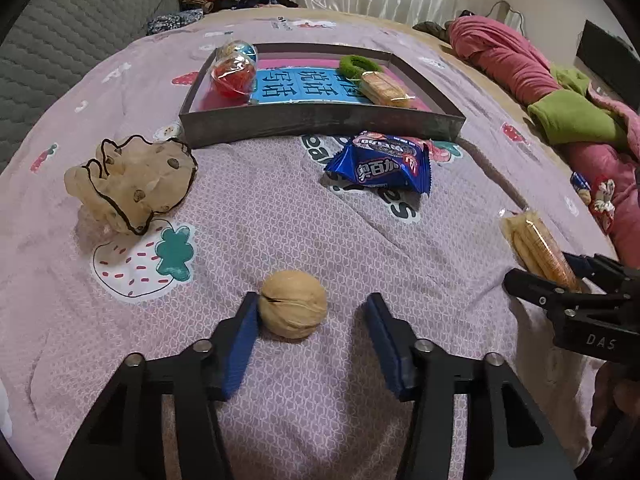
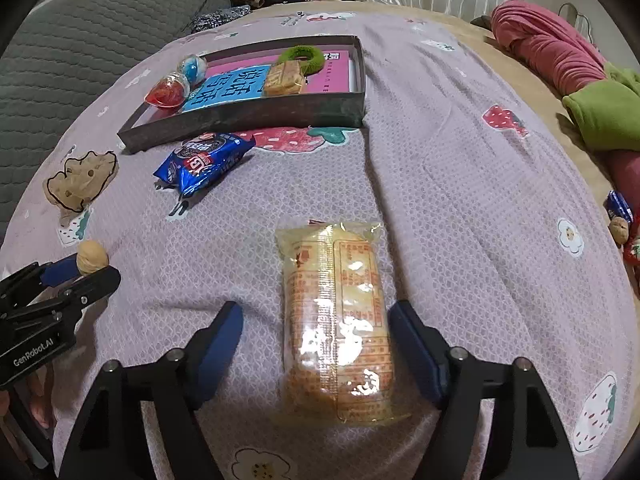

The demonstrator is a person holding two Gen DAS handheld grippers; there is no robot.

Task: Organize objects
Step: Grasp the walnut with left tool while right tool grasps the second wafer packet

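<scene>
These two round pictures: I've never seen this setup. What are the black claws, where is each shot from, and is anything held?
Each claw is a hand-held two-finger gripper with a wide-angle camera looking along its fingers; a person holds one in each hand. The left camera shows the left gripper around a walnut: one pad touches it, the other stands clear, so it is not gripped yet. The right camera shows the right gripper open around a cracker packet, not squeezing it. All lies on a pink bedspread. Further off are a blue snack packet, a spotted scrunchie and a tray already holding small things.
</scene>
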